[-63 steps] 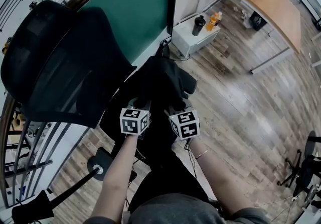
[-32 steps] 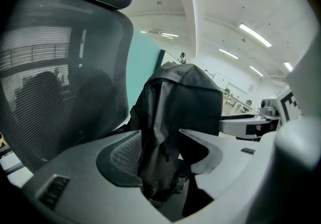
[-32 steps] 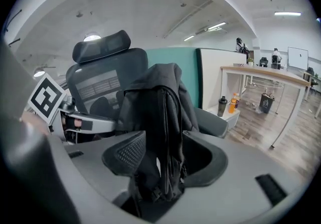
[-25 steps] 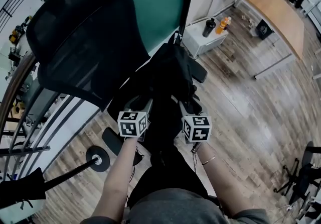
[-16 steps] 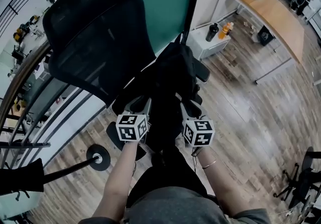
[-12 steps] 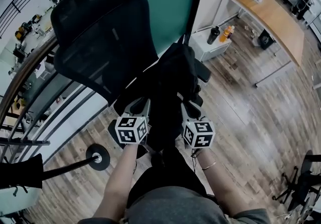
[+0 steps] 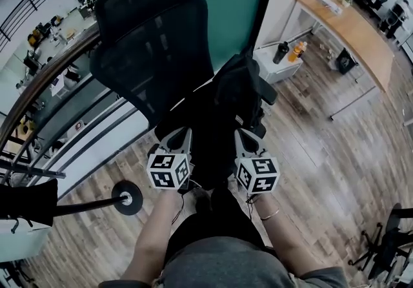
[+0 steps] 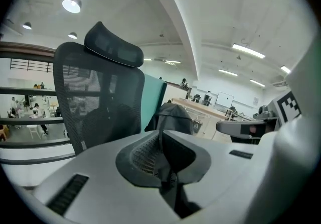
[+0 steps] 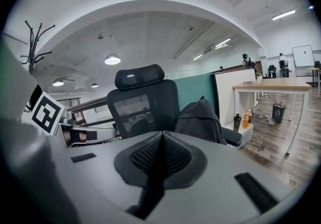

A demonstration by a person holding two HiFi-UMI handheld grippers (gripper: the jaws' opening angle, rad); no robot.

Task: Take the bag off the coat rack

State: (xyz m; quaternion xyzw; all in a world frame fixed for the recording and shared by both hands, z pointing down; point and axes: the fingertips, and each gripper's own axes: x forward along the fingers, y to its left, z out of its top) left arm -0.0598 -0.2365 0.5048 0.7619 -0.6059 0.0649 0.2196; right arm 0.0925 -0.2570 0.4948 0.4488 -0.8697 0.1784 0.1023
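The black bag rests on the seat of a black mesh office chair, leaning against its backrest. It also shows in the left gripper view and the right gripper view. My left gripper and right gripper hang side by side just in front of the bag, apart from it. Both have just been closing. The left gripper's pads meet with nothing between them, and so do the right gripper's. The coat rack's round base stands at lower left, its hooks bare.
A green partition stands behind the chair. A low white cabinet to the right carries a dark bottle and an orange bottle. Beyond it is a wooden table. A railing runs along the left.
Both grippers have let go of the bag and drawn back from it toward the person, rising together. The bag stays on the chair seat.
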